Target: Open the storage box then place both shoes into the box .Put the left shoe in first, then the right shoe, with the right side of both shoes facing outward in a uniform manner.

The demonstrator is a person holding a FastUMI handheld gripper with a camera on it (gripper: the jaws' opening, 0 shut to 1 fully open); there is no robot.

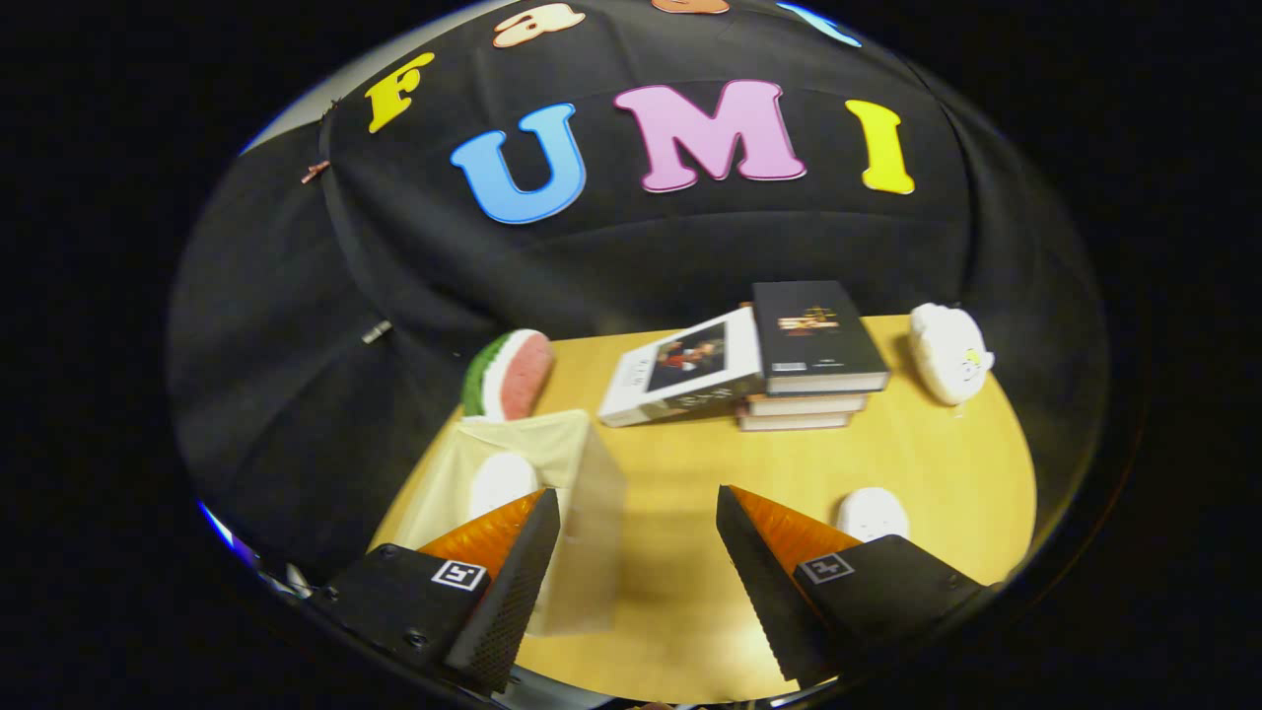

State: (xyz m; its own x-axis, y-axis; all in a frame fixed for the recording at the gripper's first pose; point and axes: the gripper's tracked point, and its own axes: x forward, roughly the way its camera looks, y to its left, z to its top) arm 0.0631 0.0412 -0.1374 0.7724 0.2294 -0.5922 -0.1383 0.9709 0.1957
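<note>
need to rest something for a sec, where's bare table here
The yellow wooden table is bare between the open gripper fingers and ahead of them, up to the stacked books. It is crowded around the translucent storage box by one finger and near the white shoe by the other.

My orange-and-black fingers (639, 508) stand wide apart with nothing between them. The translucent, cream-tinted plastic storage box (552, 493) sits at the table's left edge, its near corner just ahead of my left finger. One white shoe (502, 483) shows inside it. The other white shoe (872, 513) lies on the table just beyond my right finger, near the right edge.
</note>
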